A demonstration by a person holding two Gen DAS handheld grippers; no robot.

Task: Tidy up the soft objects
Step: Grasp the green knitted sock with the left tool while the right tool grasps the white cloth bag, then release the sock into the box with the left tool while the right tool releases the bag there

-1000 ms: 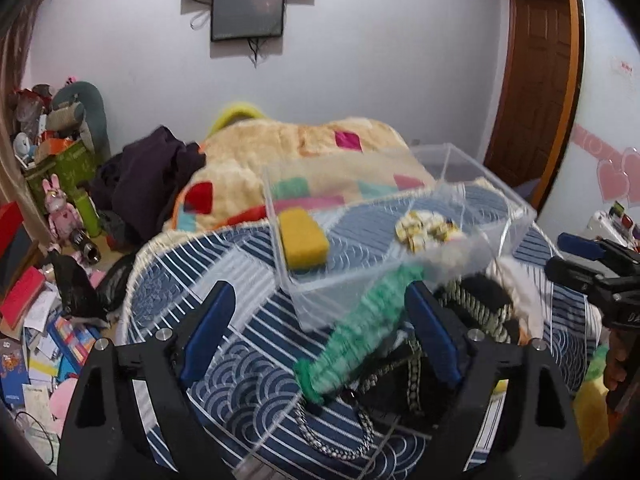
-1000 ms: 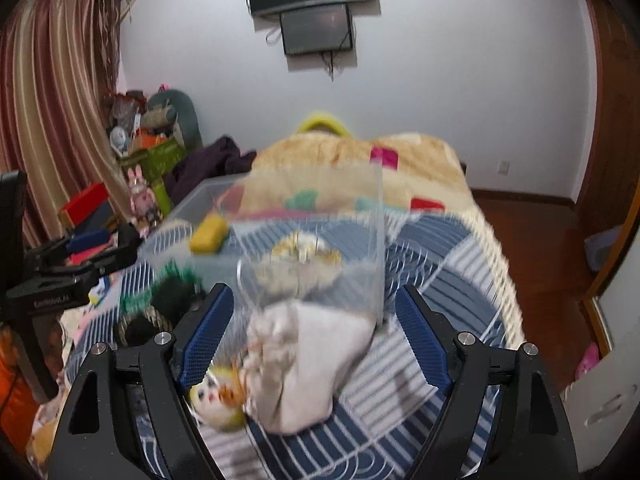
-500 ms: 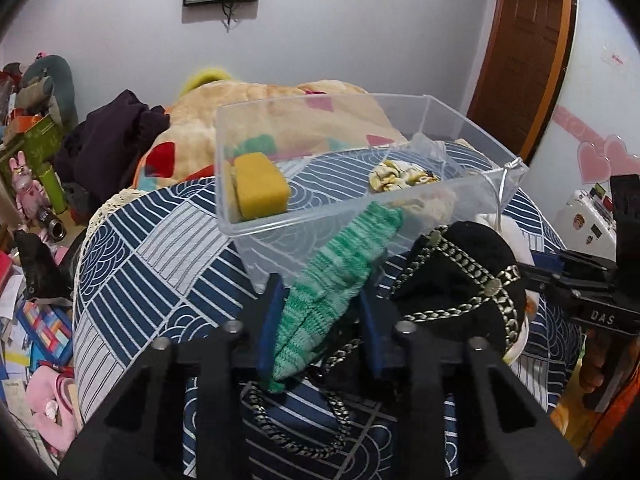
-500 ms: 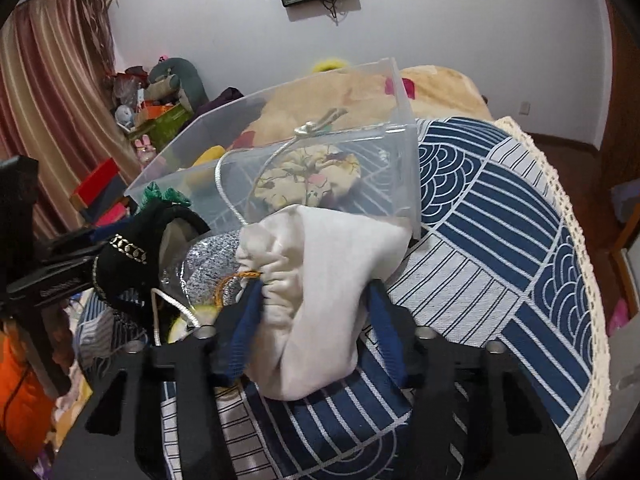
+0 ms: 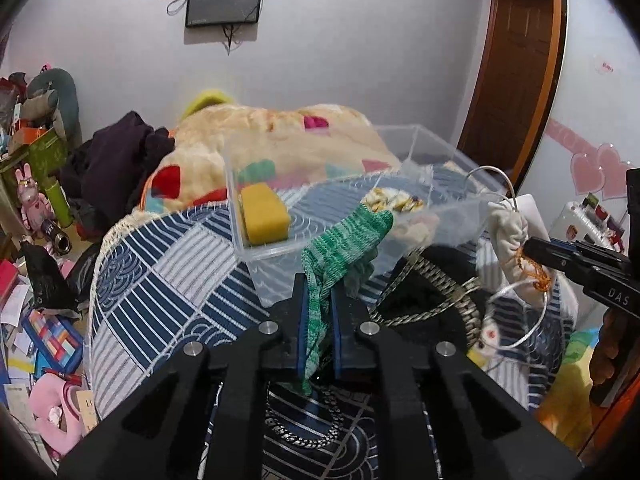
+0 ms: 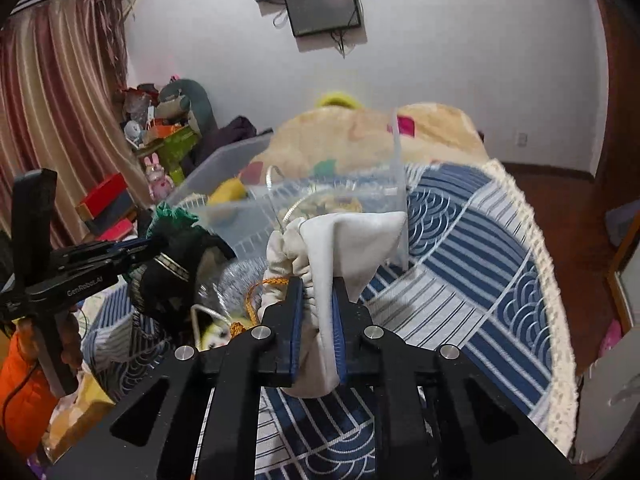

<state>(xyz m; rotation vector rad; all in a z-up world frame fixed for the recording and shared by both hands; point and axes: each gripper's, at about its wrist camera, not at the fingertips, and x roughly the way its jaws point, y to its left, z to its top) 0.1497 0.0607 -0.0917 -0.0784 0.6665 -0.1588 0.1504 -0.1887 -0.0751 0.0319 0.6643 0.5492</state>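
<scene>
At the bottom centre of the left wrist view, we are clamping our left gripper (image 5: 319, 304) onto a green knitted sock (image 5: 340, 248), its blue pads pressed tight against the knit on both sides; the sock is rising out of the jaws toward the middle of the frame, with its cuff draping over the near rim of the clear plastic bin (image 5: 276, 250). At the bottom centre of the right wrist view, we are pinching our right gripper (image 6: 316, 304) shut on a white drawstring pouch (image 6: 344, 248), whose gathered neck is sitting between the pads while the body is fanning upward against the bin's near wall. Just beyond the left jaws, right of centre, a black bag with a chain strap (image 5: 432, 300) is lying on the blue patterned bedspread (image 5: 168, 280). Lower left of centre in the right view, a small yellow-faced toy (image 6: 214, 334) is peeking out beside the pouch. Further up, in the middle of the left view, a yellow sponge (image 5: 266, 214) is resting inside the bin at its left end, and a floral scrunchie (image 5: 394, 202) is lying inside toward the right. Behind the bin, a cream plush blanket (image 5: 280, 136) is piling up, and at the top of the frame a dark screen (image 5: 224, 2) is hanging on the wall.
</scene>
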